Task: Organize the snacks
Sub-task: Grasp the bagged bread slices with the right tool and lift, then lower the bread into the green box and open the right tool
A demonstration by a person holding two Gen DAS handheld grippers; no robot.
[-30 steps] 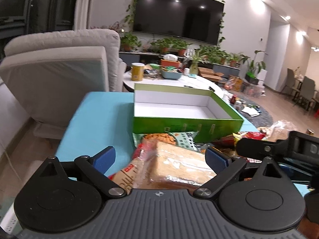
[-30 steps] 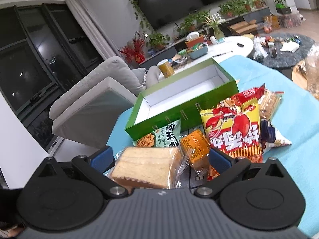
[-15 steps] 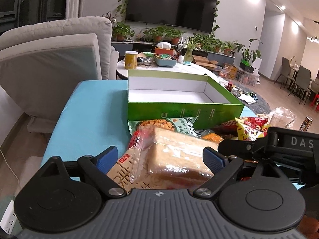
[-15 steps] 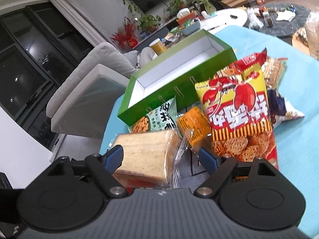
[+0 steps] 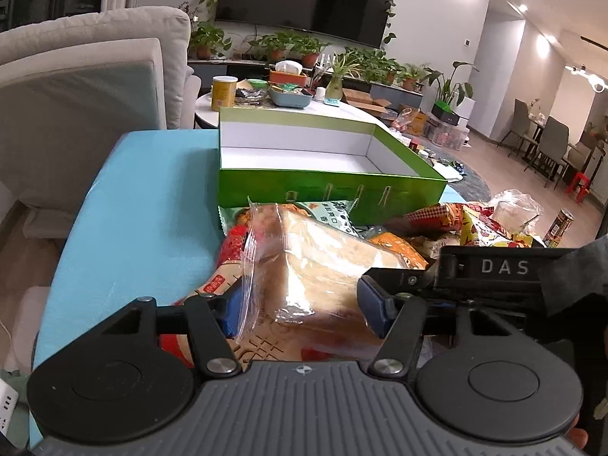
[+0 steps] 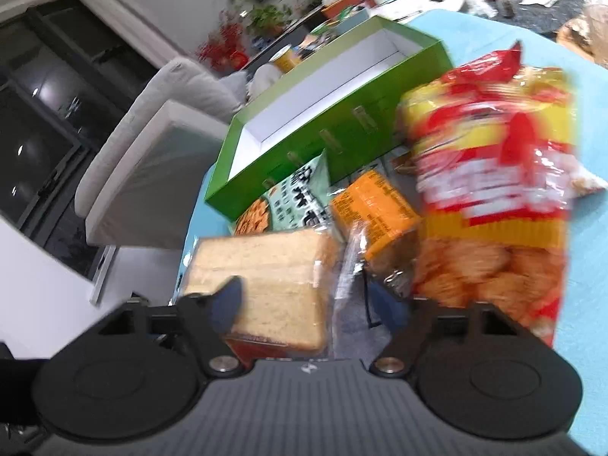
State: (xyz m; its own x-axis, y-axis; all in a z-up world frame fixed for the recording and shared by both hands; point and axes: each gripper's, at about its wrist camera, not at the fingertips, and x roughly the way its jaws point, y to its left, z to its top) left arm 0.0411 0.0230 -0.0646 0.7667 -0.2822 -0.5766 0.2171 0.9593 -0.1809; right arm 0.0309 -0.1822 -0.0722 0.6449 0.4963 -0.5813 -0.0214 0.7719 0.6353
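An open green box (image 5: 330, 182) with a white inside stands on the blue table (image 5: 144, 205); it also shows in the right wrist view (image 6: 323, 129). A pile of snack packs lies in front of it. My left gripper (image 5: 304, 304) has its blue pads against both sides of a clear-wrapped bread pack (image 5: 315, 266). The same bread pack (image 6: 262, 269) shows in the right wrist view. My right gripper (image 6: 315, 304) is partly closed around the bread's wrapper end, next to an orange pack (image 6: 374, 212) and a red-yellow shrimp cracker bag (image 6: 490, 190). That view is blurred.
A grey armchair (image 5: 83, 98) stands left of the table. A white round table (image 5: 288, 108) with a yellow can and bowls is behind the box. A green peanut pack (image 6: 292, 193) leans on the box front. A drink can (image 5: 558, 224) stands at far right.
Both grippers moved down and forward into the pile. The left jaws narrowed onto the bread pack. The right jaws narrowed too, and the right view swung and blurred.
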